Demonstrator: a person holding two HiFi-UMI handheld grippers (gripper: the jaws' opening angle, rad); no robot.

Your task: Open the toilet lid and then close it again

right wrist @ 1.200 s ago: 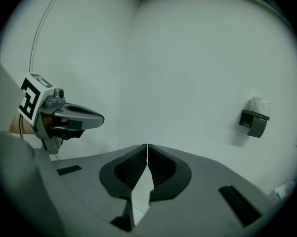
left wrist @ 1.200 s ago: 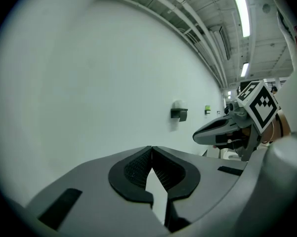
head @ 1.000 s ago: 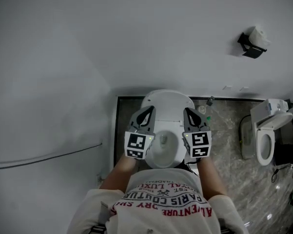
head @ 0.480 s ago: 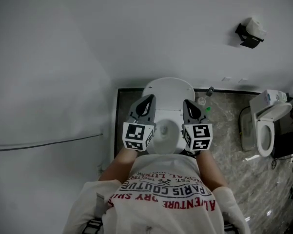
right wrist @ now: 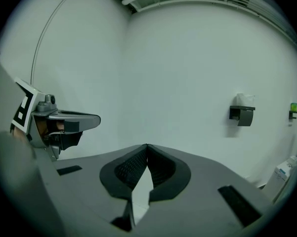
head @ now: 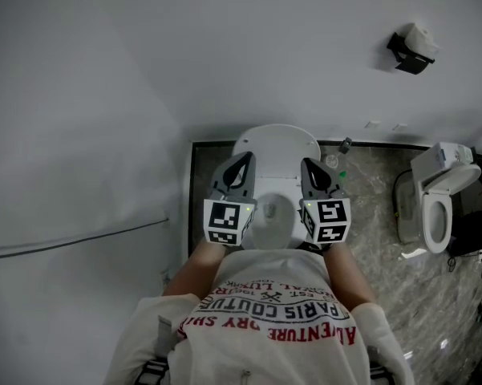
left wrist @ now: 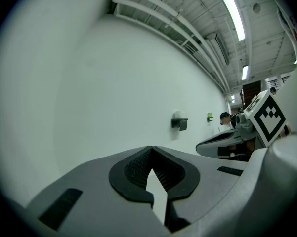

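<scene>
The white toilet (head: pixel 274 184) stands against the wall, seen from above in the head view. Its lid (head: pixel 277 145) is raised at the back and the bowl (head: pixel 269 215) lies uncovered. My left gripper (head: pixel 245 161) hovers over the bowl's left side and my right gripper (head: pixel 308 166) over its right side, both pointing at the wall. Neither touches the toilet. In the left gripper view the left gripper (left wrist: pixel 150 149) is shut with its tips together on nothing. In the right gripper view the right gripper (right wrist: pixel 147 146) is shut the same way. Both gripper views face bare wall.
A second toilet (head: pixel 435 207) stands at the right on the marble floor (head: pixel 369 231). A black paper holder (head: pixel 411 54) hangs on the white wall. A thin cable (head: pixel 80 239) runs along the left wall. Small items (head: pixel 345 145) sit beside the toilet's base.
Both grippers have edged a little toward the raised lid over the bowl, then held still. Their jaws have stayed shut. The toilet has not changed.
</scene>
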